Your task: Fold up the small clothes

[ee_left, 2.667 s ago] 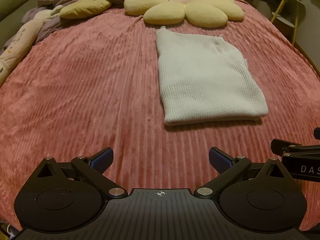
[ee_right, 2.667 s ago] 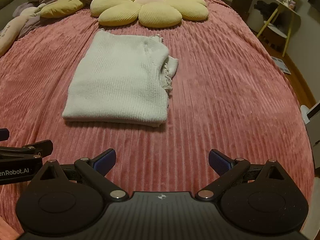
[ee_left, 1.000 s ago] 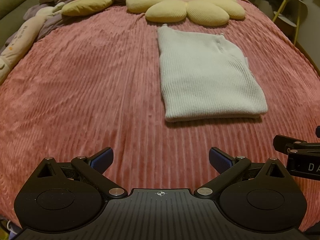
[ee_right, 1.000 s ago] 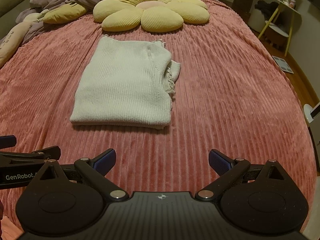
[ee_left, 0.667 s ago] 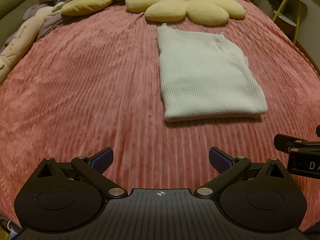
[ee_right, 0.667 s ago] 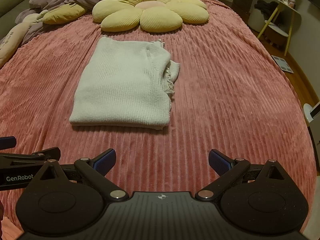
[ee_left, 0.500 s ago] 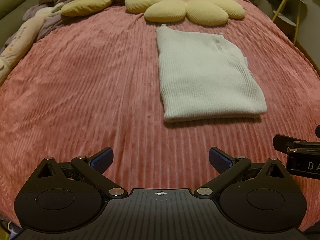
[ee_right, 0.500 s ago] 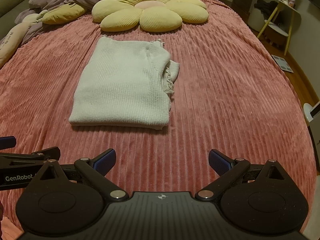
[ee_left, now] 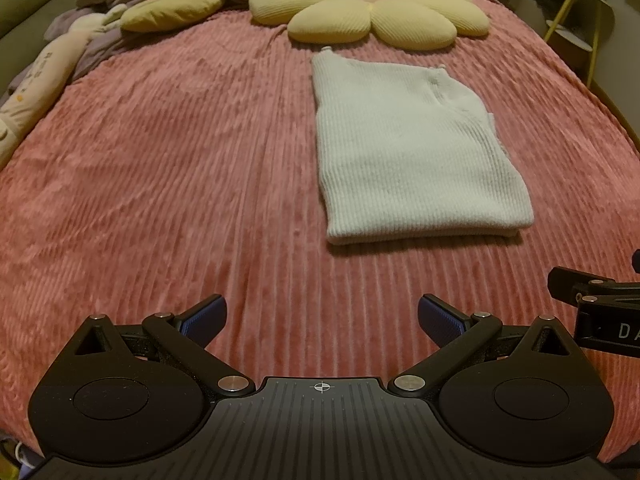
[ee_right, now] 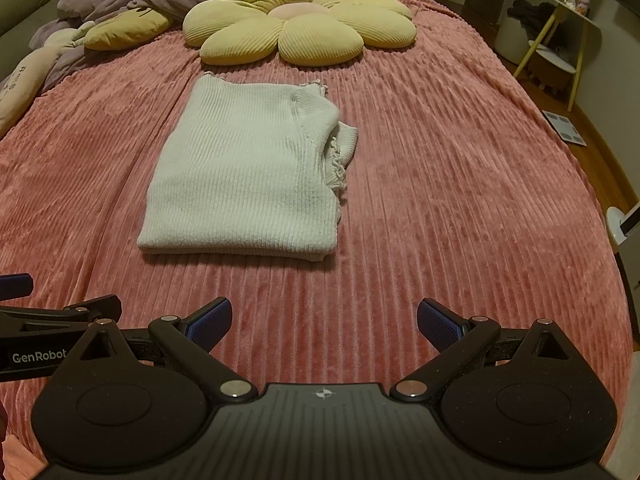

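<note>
White "GenRobot" lettering on black left tool (ee_right: 36,354) body, right wrist view; white "DA", cut off, on black right tool (ee_left: 612,330), left wrist view.

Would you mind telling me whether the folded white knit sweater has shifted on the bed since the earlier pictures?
No. The folded white knit sweater lies just as close to the yellow flower-shaped cushion; only the camera view drifts slightly.

- The sweater (ee_right: 244,178) lies folded on the bed (ee_right: 460,184), in front of the flower pillow (ee_right: 296,28).
- Both grippers are near the bed's front edge, well apart from the sweater: left gripper (ee_left: 320,316), right gripper (ee_right: 324,316) beside it.
</note>
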Tool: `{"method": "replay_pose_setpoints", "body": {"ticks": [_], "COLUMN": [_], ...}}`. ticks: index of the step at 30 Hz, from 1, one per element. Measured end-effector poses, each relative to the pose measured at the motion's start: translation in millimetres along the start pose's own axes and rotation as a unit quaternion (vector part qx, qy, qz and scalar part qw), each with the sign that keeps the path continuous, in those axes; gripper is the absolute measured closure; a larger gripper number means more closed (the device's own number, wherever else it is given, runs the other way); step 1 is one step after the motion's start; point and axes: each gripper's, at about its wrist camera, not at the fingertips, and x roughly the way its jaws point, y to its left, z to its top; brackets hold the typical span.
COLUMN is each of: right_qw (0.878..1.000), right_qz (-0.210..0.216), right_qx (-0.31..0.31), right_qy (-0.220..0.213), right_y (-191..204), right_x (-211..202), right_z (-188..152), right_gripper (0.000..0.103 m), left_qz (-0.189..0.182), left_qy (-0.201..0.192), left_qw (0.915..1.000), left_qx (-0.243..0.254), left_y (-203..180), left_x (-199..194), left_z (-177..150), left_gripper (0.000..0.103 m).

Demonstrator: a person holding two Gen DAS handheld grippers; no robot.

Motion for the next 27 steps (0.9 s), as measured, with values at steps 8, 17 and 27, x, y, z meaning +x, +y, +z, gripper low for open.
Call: {"method": "replay_pose_setpoints", "body": {"ticks": [8,17,27], "right_qw": [1.0,1.0,1.0], "right_qz": [0.001,0.0,-0.002], "right_qx": [0.0,0.001,0.002], "right_qy": [0.0,-0.001,0.0], "right_y": [-0.4,-1.0,-0.6], "right_x": [0.2,0.0,-0.3], "right_z": [0.0,-0.3,-1.3], "right_gripper": [0.004,0.004,0.004], "left_qz": [-0.005,0.004,0.008], "left_qy": [0.0,-0.013,-0.011], "left_qw": [1.0,0.9999,0.9998], "left_qx": [-0.001,0.01,0.012], "left_y": [0.9,-1.7,-2.1], "left_x": [0.0,-2.3,-2.1], "left_z": [-0.3,-1.3,-1.8], "left_gripper": [0.0,0.0,0.0]}}
